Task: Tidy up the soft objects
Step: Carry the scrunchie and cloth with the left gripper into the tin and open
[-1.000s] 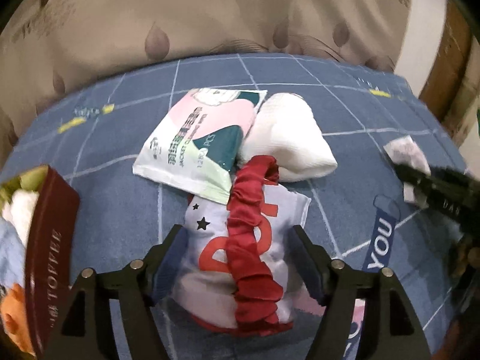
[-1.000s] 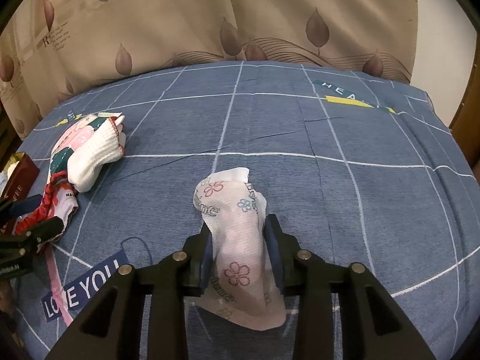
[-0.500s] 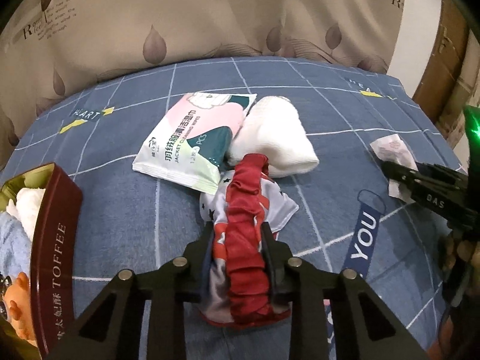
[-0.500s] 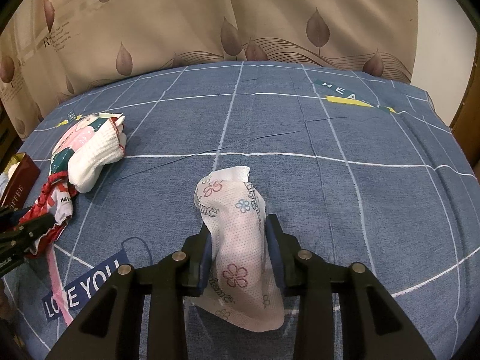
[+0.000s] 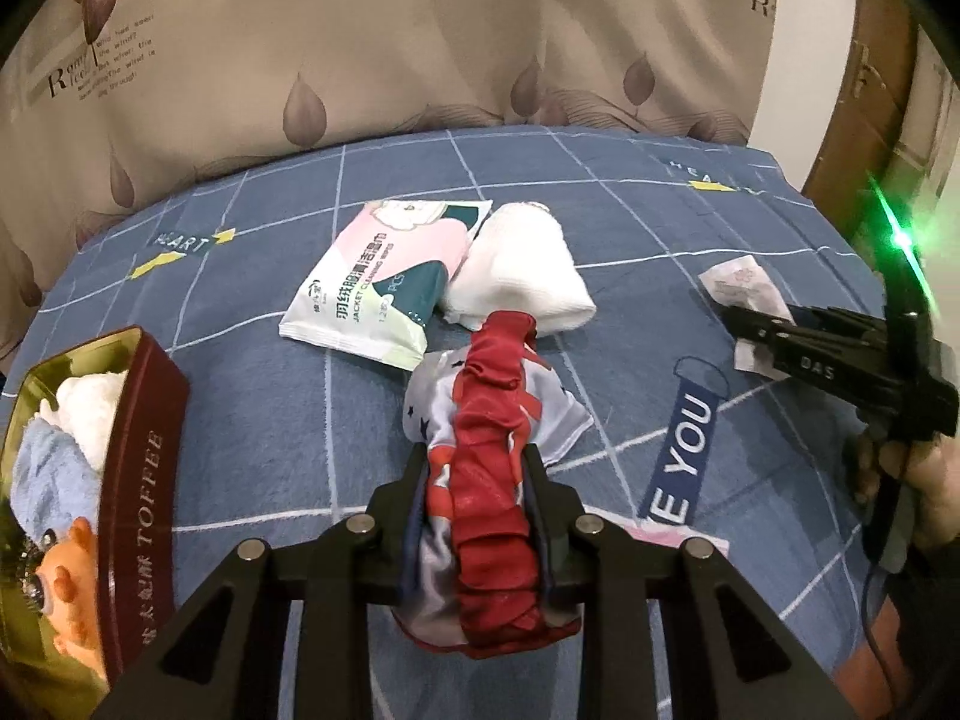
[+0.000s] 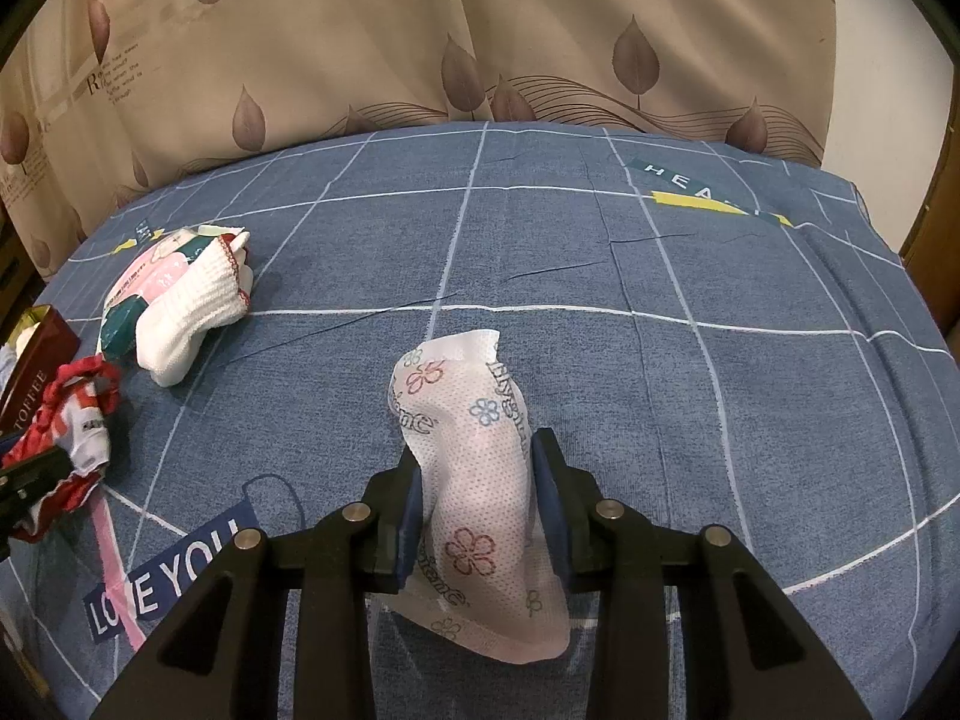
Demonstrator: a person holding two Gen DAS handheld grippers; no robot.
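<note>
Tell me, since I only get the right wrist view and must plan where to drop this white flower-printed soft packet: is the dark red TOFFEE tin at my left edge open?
Observer: Yes, the dark red TOFFEE tin has no lid on it.
Operator: Anything inside?
Observer: A white cloth, a light blue towel and an orange plush toy.
Operator: And my other hand?
Observer: The left gripper is shut on a red ruffled band and the white printed cloth under it.

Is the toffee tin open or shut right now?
Open. The toffee tin shows no lid, and its inside is in view, holding a white cloth, a blue cloth and an orange toy.
</note>
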